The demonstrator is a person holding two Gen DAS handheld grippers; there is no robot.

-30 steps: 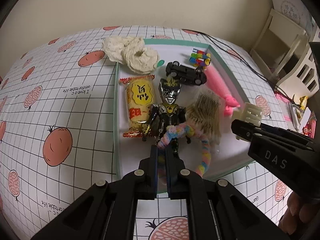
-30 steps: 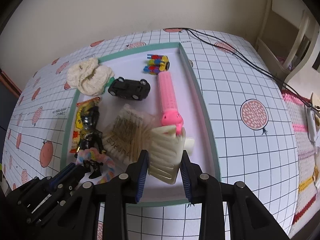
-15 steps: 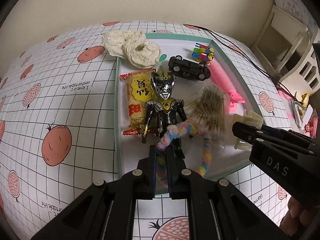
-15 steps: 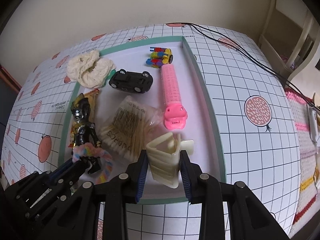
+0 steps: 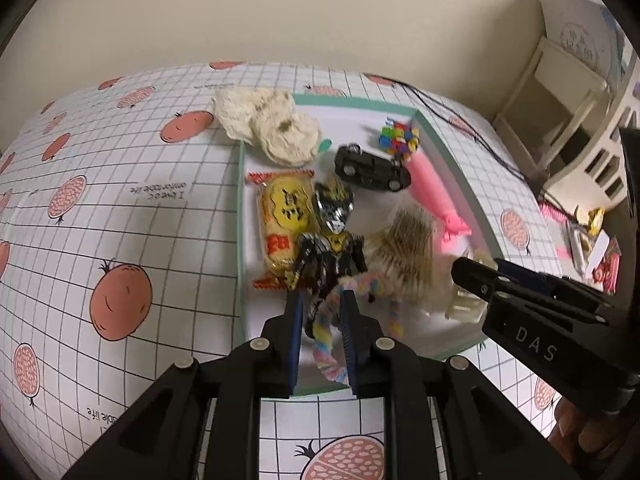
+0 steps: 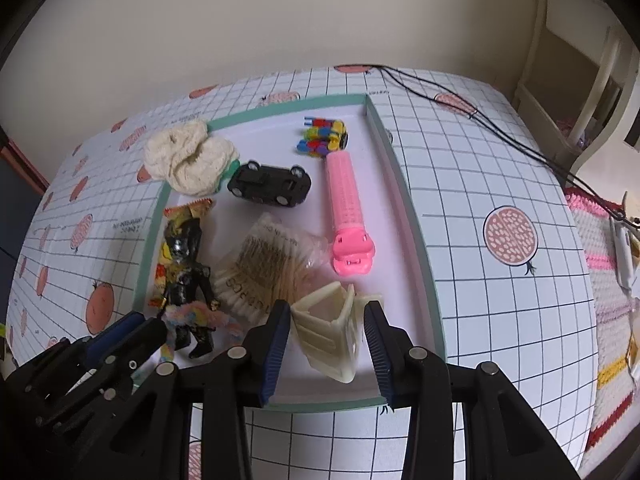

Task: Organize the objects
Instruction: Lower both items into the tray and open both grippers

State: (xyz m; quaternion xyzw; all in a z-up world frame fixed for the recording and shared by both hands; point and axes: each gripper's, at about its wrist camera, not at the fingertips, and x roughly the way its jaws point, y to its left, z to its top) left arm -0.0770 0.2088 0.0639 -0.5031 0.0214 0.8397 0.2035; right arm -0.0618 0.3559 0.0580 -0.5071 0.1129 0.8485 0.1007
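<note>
Cream clip point(image 6: 334, 334) lies loose between spread right gripper point(image 6: 328, 344) fingers; pastel rope point(image 5: 326, 336) between parted left gripper point(image 5: 322, 340) fingers.

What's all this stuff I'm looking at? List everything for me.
Tray: one, white with green rim, on the table.
Scrunchies: two, cream, on the tray's far left corner.
Toy car: one, black, upside down.
Block toy: one, multicoloured, far end.
Hair roller: one, pink, right side.
Cotton swabs: one bag, middle.
Snack packet: one, yellow, left side.
Action figure: one, black and gold.
Pastel hair tie: one, between the left gripper's fingers.
Hair claw: one, cream.
Left gripper: black, open.
Right gripper: black, open around the claw.
</note>
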